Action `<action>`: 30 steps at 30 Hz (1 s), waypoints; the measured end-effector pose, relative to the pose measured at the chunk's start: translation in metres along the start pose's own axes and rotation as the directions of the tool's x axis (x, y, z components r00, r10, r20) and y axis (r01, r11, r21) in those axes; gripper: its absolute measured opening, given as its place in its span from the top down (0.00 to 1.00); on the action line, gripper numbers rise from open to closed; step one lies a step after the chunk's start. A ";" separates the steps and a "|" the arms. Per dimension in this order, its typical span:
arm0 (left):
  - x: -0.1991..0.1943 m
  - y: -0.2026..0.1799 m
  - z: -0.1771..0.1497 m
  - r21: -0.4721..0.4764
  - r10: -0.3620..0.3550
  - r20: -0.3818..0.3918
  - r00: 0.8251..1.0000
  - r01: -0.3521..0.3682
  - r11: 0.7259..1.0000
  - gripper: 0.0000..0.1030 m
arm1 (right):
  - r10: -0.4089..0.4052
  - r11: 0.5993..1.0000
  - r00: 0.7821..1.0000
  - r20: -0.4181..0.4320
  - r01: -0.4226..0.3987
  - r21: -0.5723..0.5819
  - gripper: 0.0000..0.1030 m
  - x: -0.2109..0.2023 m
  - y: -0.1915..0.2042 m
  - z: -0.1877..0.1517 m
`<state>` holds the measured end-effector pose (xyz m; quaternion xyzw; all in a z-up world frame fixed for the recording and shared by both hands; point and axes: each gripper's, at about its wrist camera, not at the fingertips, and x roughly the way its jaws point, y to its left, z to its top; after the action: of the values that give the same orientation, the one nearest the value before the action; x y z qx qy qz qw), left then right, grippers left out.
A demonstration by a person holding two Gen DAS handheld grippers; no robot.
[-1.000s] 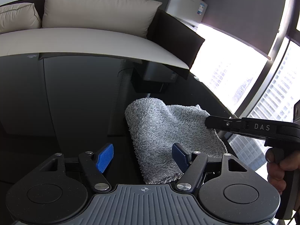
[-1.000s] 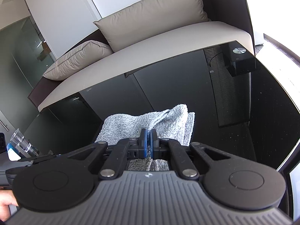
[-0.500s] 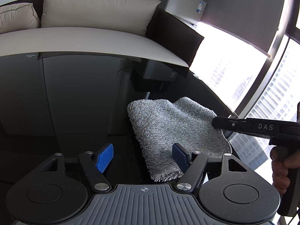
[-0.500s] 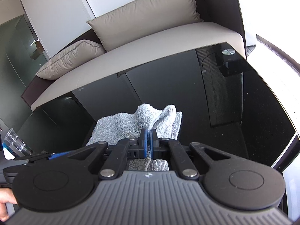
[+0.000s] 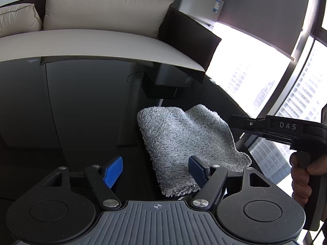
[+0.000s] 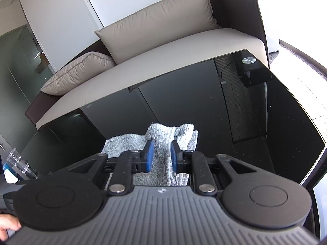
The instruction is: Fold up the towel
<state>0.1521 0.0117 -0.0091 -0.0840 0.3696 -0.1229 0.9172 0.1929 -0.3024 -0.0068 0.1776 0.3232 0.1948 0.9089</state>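
Lying folded on the black counter [image 5: 81, 112], the grey towel [image 5: 184, 140] sits between both tools — the right hand-held gripper [image 6: 160, 156] is opening, a raised fold between its pads, while the left hand-held gripper [image 5: 157, 168] hangs open and empty.

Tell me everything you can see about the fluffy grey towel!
The towel is grey and shaggy, like soft terry cloth. It lies folded over on the shiny black table, with a rumpled ridge across its top layer. Its edges are fuzzy and wavy. The right gripper has its blue pads on either side of a raised fold, and its jaws are opening. The left gripper is open, with the towel's near end by one finger.
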 end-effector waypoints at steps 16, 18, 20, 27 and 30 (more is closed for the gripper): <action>-0.001 0.001 0.000 -0.003 0.000 0.001 1.000 0.000 1.000 0.33 | -0.016 1.000 1.000 -0.014 0.016 -0.023 0.89 0.025 0.001 0.000; -0.001 0.001 -0.001 0.000 0.000 0.000 1.000 0.000 1.000 0.33 | -0.023 0.999 1.000 0.001 0.023 -0.045 0.92 0.023 0.005 0.000; -0.001 0.001 -0.001 0.001 0.000 0.000 1.000 0.000 1.000 0.33 | -0.047 0.995 0.999 0.024 0.049 -0.086 0.92 0.020 0.010 0.000; -0.001 0.000 0.000 0.002 0.000 0.000 1.000 0.000 1.000 0.33 | -0.092 0.989 0.996 0.011 0.093 -0.117 0.92 0.022 0.012 -0.002; -0.001 0.000 -0.001 0.002 0.001 0.001 1.000 -0.001 1.000 0.33 | -0.109 0.987 0.994 0.000 0.108 -0.119 0.92 0.024 0.010 -0.003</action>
<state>0.1510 0.0116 -0.0089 -0.0829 0.3692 -0.1227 0.9175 0.2061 -0.2820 -0.0172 0.1047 0.3229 0.1644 0.9261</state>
